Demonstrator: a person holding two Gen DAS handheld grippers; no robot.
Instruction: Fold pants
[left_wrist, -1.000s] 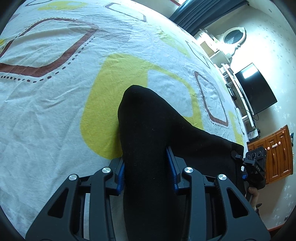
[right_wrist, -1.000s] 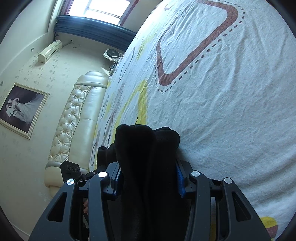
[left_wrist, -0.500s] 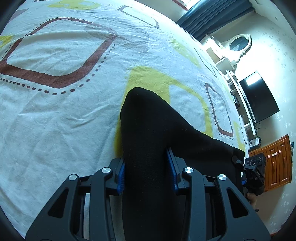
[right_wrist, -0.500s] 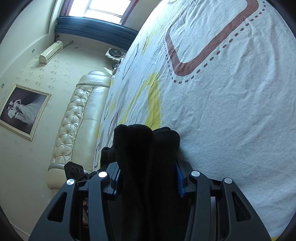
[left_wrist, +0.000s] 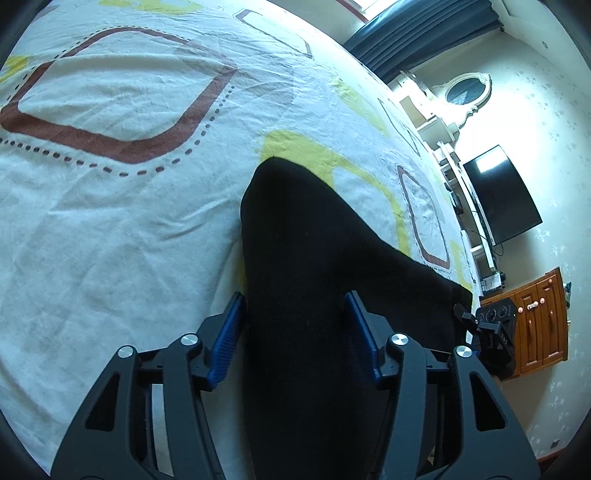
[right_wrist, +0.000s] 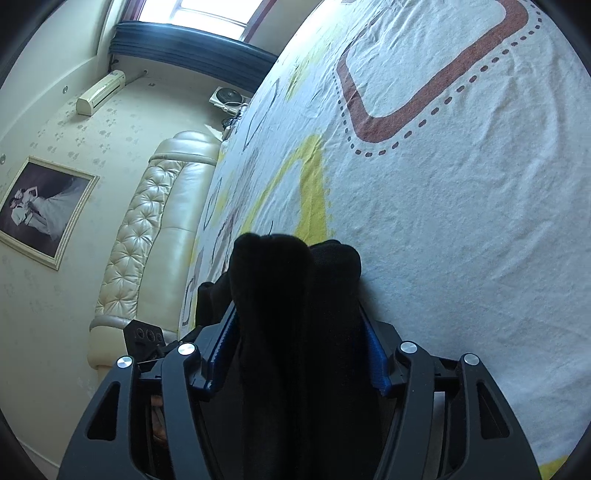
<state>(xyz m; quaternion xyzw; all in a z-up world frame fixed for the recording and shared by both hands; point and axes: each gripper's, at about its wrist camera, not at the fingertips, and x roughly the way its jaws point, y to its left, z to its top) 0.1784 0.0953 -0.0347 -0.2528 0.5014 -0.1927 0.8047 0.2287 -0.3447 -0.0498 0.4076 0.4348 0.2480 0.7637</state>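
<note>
— Both grippers are seen with black cloth between their fingers. How is the left gripper (left_wrist: 295, 321) set?

— Its jaws are opening. The black pants (left_wrist: 317, 266) run up between the blue pads (left_wrist: 225, 347), and a thin gap is seen at the left pad, while the right pad lies at the edge of the cloth. No squeeze on the fabric is shown.

— And the right gripper (right_wrist: 297, 343)?

— Its jaws are opening as well. A thick, doubled bundle of the pants (right_wrist: 291, 295) fills the space between the pads (right_wrist: 375, 354); whether the pads are pressed on it cannot be told for sure, but the cloth looks slack rather than pinched.

— Where are the pants laid?

— They are spread on the bedsheet (left_wrist: 122, 229), white with brown and yellow rounded squares. In the left wrist view a rounded folded end is pointed away from the gripper, over a yellow patch, and the cloth is stretched to the right, where the other gripper (left_wrist: 495, 328) is seen at its far edge.

— What is seen around the bed?

— A padded cream headboard (right_wrist: 147, 236) is seen in the right wrist view, and a dark television (left_wrist: 502, 195) in the left.
</note>
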